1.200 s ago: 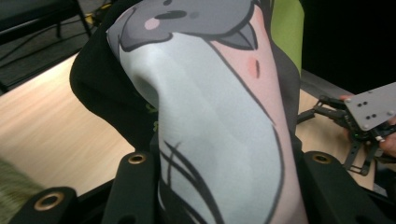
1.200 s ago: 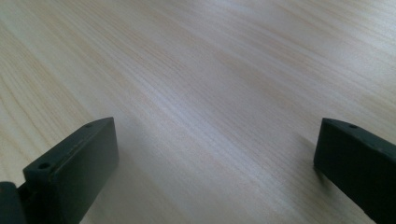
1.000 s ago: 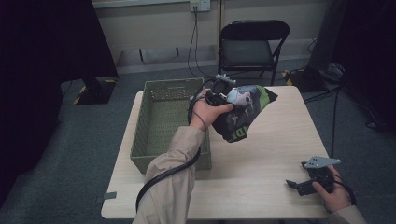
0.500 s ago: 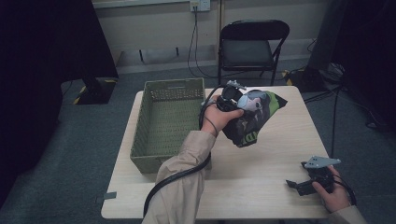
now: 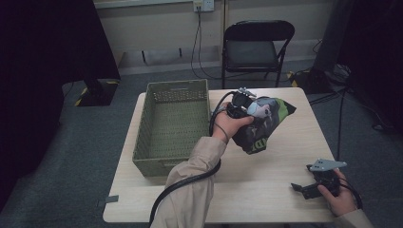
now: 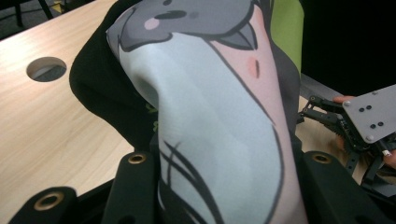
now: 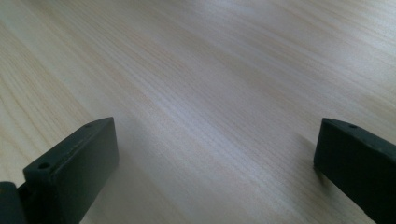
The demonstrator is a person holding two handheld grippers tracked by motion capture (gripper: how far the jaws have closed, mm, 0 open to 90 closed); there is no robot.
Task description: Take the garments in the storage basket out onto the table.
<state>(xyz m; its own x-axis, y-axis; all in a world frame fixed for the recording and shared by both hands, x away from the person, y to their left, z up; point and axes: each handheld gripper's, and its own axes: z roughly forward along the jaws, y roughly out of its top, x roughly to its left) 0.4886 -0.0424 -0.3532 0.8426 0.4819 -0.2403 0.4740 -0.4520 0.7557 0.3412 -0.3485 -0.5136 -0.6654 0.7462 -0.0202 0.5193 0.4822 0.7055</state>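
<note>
We held the snack bag (image 5: 264, 124) up over the table (image 5: 266, 190).

Our left gripper (image 5: 239, 101) was clamped on the bag, just right of the green basket (image 5: 173, 124). Our right gripper (image 5: 311, 186) rested near the table's front right edge, jaws wide apart with nothing between them.

On the tabletop (image 5: 266, 185) the basket (image 5: 172, 124) sits at 9 o'clock. The bag (image 5: 264, 124) lies just right of it, near centre, with the left tool (image 5: 240, 102) at its far end (basket side). The right tool (image 5: 319, 183) rests at 5 o'clock; a chair (image 5: 256, 45) stands beyond, at 12.
</note>
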